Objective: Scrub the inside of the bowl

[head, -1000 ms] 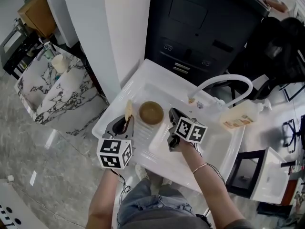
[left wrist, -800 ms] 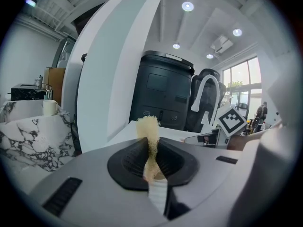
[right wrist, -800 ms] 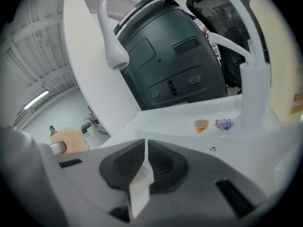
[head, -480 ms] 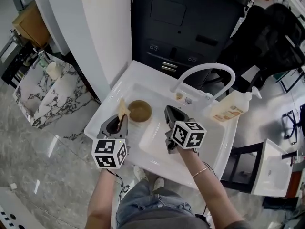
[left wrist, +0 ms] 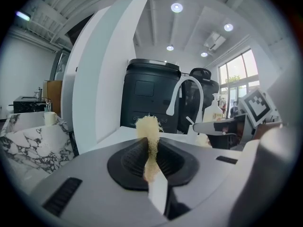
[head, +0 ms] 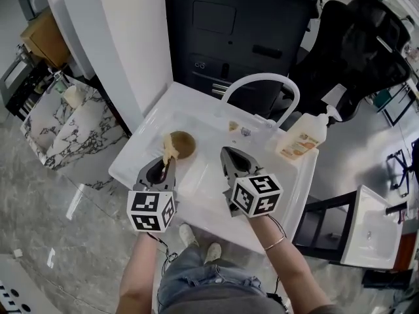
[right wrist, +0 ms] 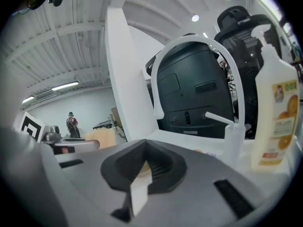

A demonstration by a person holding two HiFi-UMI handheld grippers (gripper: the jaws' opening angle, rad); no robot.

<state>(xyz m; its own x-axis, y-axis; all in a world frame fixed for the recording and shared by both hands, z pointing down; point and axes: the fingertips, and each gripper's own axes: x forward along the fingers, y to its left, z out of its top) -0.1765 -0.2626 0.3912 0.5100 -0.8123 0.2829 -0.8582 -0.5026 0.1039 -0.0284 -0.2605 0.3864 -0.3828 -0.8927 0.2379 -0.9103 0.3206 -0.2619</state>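
My left gripper [head: 165, 169] pinches a pale scrubber [head: 169, 150]. The brown bowl [head: 184, 145] sits in the white sink [head: 208, 190], just at its 1 o'clock. My right gripper [head: 229, 156], at 3 o'clock, has its jaws pressed together on nothing.

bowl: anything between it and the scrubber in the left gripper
Nothing visible does. The left gripper is shut on the scrubber, whose tip overlaps the near rim of the bowl in the head view. The right gripper hangs to the bowl's right over the sink, clear of that path.
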